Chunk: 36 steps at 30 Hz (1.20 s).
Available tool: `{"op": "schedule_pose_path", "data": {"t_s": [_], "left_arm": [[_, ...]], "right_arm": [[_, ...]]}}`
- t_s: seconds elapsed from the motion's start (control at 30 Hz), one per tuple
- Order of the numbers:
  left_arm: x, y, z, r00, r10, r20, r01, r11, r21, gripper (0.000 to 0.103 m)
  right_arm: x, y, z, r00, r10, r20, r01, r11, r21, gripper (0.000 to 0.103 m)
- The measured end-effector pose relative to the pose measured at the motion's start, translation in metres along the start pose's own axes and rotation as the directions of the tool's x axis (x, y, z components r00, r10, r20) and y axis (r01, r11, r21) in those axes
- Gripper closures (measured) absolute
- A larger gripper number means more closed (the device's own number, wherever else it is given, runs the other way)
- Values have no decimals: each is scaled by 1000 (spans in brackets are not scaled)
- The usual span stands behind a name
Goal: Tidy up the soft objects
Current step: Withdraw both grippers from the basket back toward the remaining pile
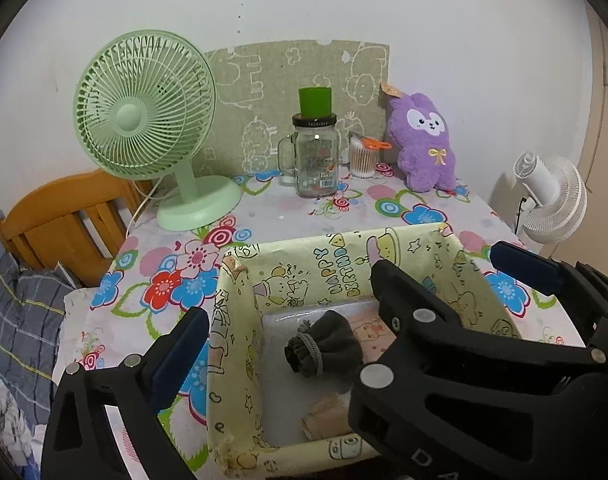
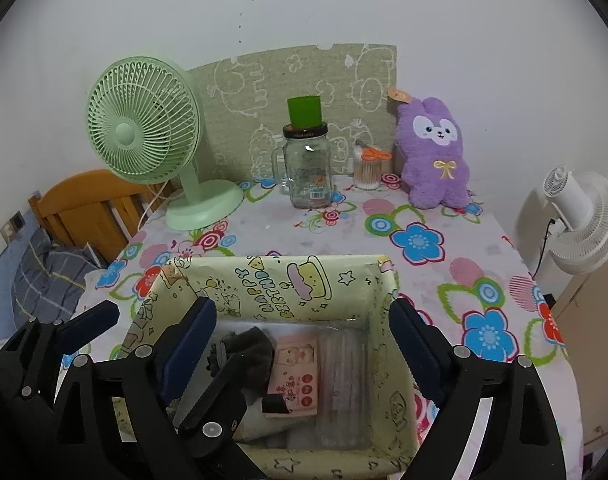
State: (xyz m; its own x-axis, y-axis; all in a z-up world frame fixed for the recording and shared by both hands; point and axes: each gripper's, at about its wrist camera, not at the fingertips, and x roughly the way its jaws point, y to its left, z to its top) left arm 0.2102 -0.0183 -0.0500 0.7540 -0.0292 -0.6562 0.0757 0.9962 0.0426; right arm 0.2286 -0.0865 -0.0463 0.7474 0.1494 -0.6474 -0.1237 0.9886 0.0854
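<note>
A box [image 1: 240, 320] lined with yellow birthday paper stands on the flowered table near me. A rolled dark grey sock [image 1: 323, 348] lies on its floor. My left gripper [image 1: 304, 344] hangs open over the box with the sock below, between its fingers and untouched; black parts of the other gripper cover its right finger. The right wrist view shows the same sock [image 2: 248, 344] beside a pink tissue pack [image 2: 296, 376] and a clear plastic pack [image 2: 341, 380]. My right gripper [image 2: 300, 352] is open above them, holding nothing. A purple plush rabbit [image 1: 423, 140] leans on the back wall.
A green desk fan [image 1: 144, 112] stands at the back left. A glass jar [image 1: 315, 160] with a green cup on top and a cotton swab tub [image 1: 363, 156] with orange scissors stand mid-back. A white fan [image 2: 579, 216] is off the table's right edge, a wooden bed frame [image 1: 64, 216] off its left.
</note>
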Motion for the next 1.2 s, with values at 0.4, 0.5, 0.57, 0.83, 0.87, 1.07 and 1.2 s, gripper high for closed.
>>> {"op": "schedule_pose_path", "data": {"t_s": [0.4, 0.5, 0.57, 0.83, 0.87, 1.07, 1.2], "left_arm": [[-27, -6, -1, 999, -15, 39, 15, 1000, 2, 0], [-34, -8, -2, 999, -18, 50, 18, 1000, 4, 0], [-39, -10, -3, 998, -19, 60, 19, 1000, 7, 0], [-63, -12, -8, 994, -22, 104, 21, 1000, 1, 0], [-66, -13, -8, 994, -21, 109, 21, 1000, 2, 0], [-82, -16, -15, 991, -28, 132, 27, 1000, 3, 0], [-92, -17, -18, 989, -34, 146, 34, 999, 4, 0]], "right_arm": [[-34, -1, -1, 999, -22, 48, 22, 1000, -2, 10], [-41, -1, 0, 998, -24, 55, 24, 1000, -5, 10], [-47, -2, -1, 997, -26, 68, 26, 1000, -4, 10], [-73, 0, -5, 995, -24, 101, 24, 1000, -1, 10], [-76, 0, -6, 994, -24, 105, 24, 1000, -1, 10], [-97, 2, -12, 990, -38, 137, 39, 999, -9, 10], [-109, 1, -17, 988, -38, 152, 40, 999, -5, 10]]}}
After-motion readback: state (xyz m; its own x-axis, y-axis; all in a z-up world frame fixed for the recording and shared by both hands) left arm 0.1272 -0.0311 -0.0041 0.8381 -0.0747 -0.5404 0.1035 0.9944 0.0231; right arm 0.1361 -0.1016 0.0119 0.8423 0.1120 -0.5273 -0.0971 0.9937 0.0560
